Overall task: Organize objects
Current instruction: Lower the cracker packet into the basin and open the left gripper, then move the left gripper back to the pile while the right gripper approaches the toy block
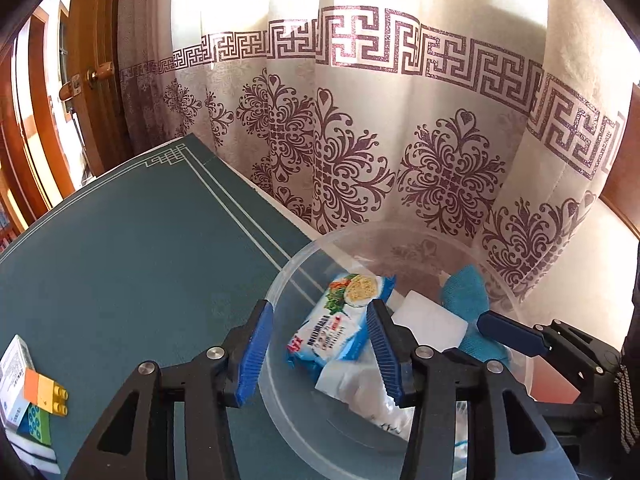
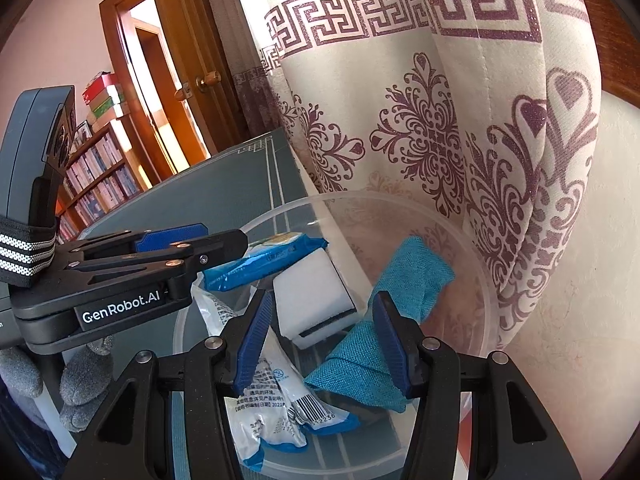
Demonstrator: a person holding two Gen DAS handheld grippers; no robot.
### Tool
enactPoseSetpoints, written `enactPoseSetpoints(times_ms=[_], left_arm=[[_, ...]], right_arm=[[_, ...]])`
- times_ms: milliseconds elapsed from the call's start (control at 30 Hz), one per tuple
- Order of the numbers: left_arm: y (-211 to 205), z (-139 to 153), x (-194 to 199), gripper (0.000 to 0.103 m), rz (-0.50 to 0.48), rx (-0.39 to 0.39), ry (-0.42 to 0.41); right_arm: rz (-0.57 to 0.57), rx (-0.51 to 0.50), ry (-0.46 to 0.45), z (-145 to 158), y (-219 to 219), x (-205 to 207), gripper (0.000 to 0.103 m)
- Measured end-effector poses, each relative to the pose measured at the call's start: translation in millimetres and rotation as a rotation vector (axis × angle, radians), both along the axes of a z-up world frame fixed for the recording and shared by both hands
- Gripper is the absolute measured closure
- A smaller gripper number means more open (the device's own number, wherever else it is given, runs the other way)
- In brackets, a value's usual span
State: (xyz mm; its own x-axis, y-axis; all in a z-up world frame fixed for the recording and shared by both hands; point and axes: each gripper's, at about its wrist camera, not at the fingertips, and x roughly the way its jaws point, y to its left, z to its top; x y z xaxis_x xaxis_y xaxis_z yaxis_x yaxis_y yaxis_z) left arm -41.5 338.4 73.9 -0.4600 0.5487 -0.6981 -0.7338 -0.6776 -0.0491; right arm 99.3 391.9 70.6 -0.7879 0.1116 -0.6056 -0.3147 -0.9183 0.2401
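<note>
While both of your grippers hang over the clear plastic tub (image 1: 280, 280), neither one has anything between its pads. Your left gripper (image 1: 318, 354) has its fingers spread apart, and the noodle packet (image 1: 340, 320) lies in the tub beyond and between them, its picture end pointing away toward the curtain (image 1: 400, 120); whether the right-hand blue pad (image 1: 380, 344) touches the packet's edge, you cannot tell from this view. A white crinkled bag (image 1: 360, 388) sits under the packet's near end, just beside that same pad.

Your right gripper (image 2: 320, 344) is also parted, with nothing held. Through its gap you see the white sponge block (image 2: 316, 296) with a dark strip on its near edge, lying in the tub ahead of the fingertips. The teal cloth (image 2: 404, 280) runs from the far wall of the tub down behind the right pad (image 2: 390, 340), which overlaps it in the picture; contact is not clear. A white printed packet (image 2: 260, 412) and a blue-edged one with a barcode (image 2: 324, 416) lie low, below the left pad.

On the green table mat (image 1: 140, 260), well apart to the left of the tub, are a small box (image 1: 12, 364), an orange and yellow brick (image 1: 46, 394) and a green patterned card (image 1: 36, 424).
</note>
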Motion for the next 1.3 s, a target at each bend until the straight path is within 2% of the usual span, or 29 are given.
enactPoseSetpoints(times_ms=[167,333,700,967,1300], left_arm=[[-10.2,2.5,1.4,0.044,0.027,0.002,0.014],[-21.3,4.0,6.5,0.020,0.065,0.000,0.048],[-54.8,2.3,5.8,0.007,0.156,0.001,0.054],[-87.9,1.3,0.0,0.004,0.253,-0.002,0.048],[-133.6,5.9,1.0,0.001,0.368,-0.020,0.114]], right_arm=[[0.003,0.005,-0.003,0.0,-2.2,-0.3,0.049],[0.001,0.005,-0.003,-0.2,-2.8,0.1,0.049],[0.009,0.016,-0.001,1.0,-8.9,0.1,0.049],[0.021,0.033,0.008,6.1,-19.0,0.6,0.049],[0.069,0.096,0.033,17.3,-48.4,0.8,0.049]])
